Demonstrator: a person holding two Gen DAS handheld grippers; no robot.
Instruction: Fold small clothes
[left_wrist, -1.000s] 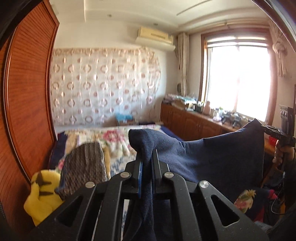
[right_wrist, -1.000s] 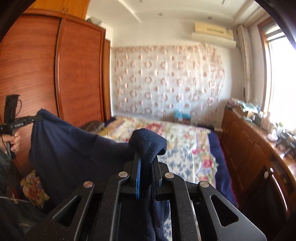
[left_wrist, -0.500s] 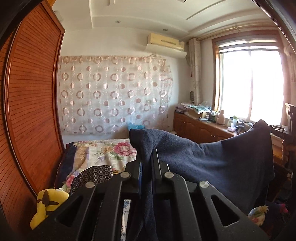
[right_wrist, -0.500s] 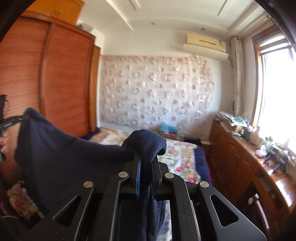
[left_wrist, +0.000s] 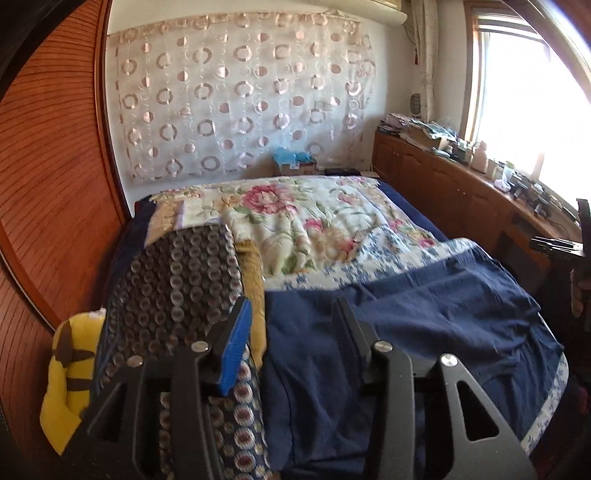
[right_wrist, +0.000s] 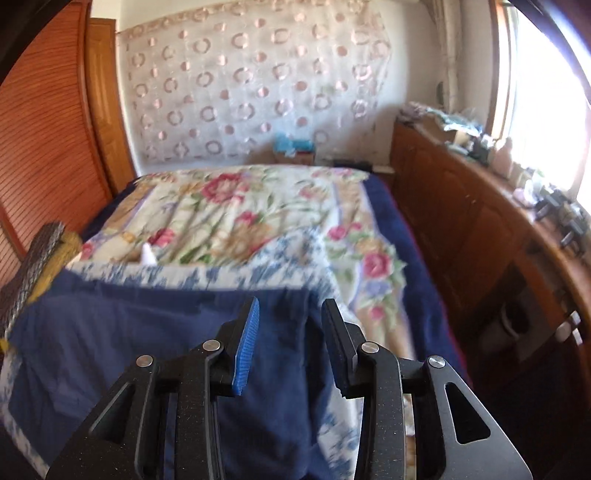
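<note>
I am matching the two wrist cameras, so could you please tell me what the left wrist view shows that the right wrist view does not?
Only the left wrist view shows the yellow plush toy beside the bed, and the right gripper at the frame's right edge.

Only the right wrist view shows the cabinet handles on the right.

Both show the navy garment lying on the floral bedspread, the circle-patterned cloth, and that camera's own jaws opening, like the left gripper.
</note>
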